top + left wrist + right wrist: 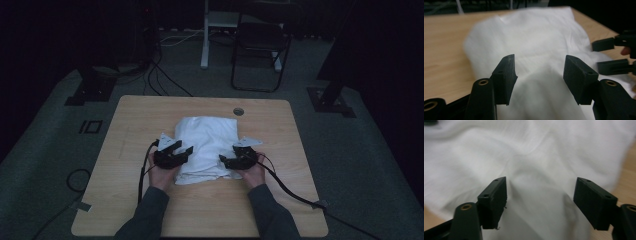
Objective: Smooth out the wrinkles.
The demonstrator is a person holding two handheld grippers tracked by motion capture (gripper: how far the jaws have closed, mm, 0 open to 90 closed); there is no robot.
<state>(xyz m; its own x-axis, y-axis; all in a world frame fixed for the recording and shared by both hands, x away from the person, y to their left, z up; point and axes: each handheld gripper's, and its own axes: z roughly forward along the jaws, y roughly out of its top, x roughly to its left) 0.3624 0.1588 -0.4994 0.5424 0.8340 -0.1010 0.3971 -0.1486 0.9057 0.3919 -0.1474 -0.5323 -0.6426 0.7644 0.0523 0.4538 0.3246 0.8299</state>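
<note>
White cloth (207, 147) sits folded in a soft heap at the middle of the table (130, 125), its near edge bunched toward six o'clock and a rounded fold at twelve. Left tongs (184, 148) hang at the cloth's nine o'clock edge, spread wide; in the left gripper view the cloth (534, 57) rises between the two black fingers (505, 75) but neither pad is pressing on it. Right tongs (223, 159) sit at the four o'clock side, also spread, and in the right gripper view a ridge of cloth (536, 170) stands in the gap with the fingers (495, 197) clear of it. So nothing is gripped right now, both tongs just poised over the near edge. Here's the risk as I read it: the fabric is layered, so a bite from here could catch just the top ply and drag the fold open, or take too many layers and haul the whole heap toward six o'clock. If one side closes before the other, the stack could skew. Beyond the table at twelve, a chair (260, 50) stands well apart, no bother.
</note>
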